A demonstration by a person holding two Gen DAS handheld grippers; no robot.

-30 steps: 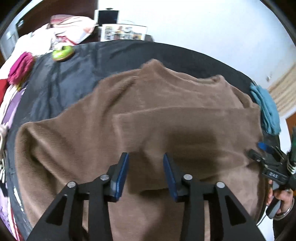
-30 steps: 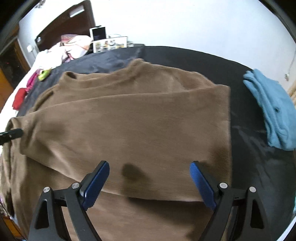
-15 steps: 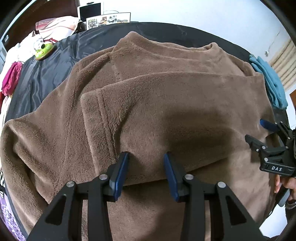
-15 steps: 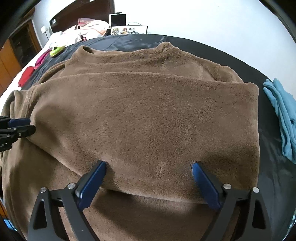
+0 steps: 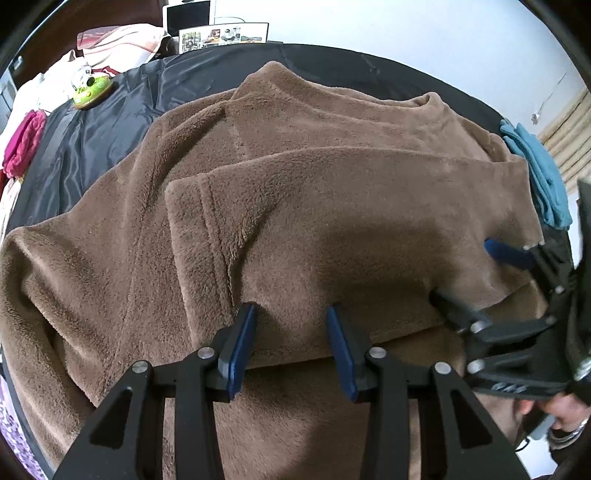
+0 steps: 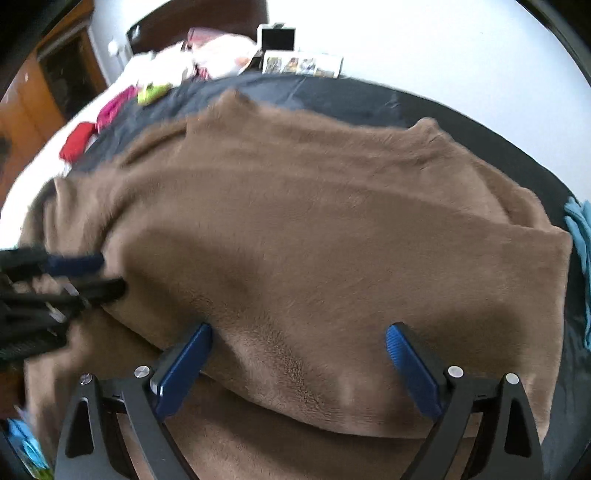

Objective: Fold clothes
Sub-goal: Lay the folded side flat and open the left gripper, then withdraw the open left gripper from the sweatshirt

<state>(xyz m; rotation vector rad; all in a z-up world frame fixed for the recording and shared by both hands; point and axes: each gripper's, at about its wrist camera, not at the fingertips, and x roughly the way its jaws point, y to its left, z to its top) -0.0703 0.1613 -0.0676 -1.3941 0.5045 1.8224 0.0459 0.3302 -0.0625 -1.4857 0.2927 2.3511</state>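
A brown fleece sweater [image 5: 295,206] lies spread on a black bed cover [image 5: 110,122], with one sleeve folded across its body. My left gripper [image 5: 290,325] is open, its blue pads either side of the folded sleeve's near edge. My right gripper [image 6: 299,343] is open wide, its pads straddling the same folded edge further right. The right gripper also shows at the right of the left wrist view [image 5: 469,273]. The left gripper shows at the left of the right wrist view [image 6: 96,273]. The sweater [image 6: 314,221] fills the right wrist view, which is blurred.
A folded teal garment [image 5: 543,177] lies at the bed's right edge. A green toy [image 5: 92,88], pink and red clothes [image 5: 22,144] and pillows [image 5: 118,40] lie at the far left. A photo strip [image 5: 221,35] and a white wall are behind.
Both grippers have come down and forward to the folded sleeve's near edge. The right gripper has moved closer to the left one. Both stay open.
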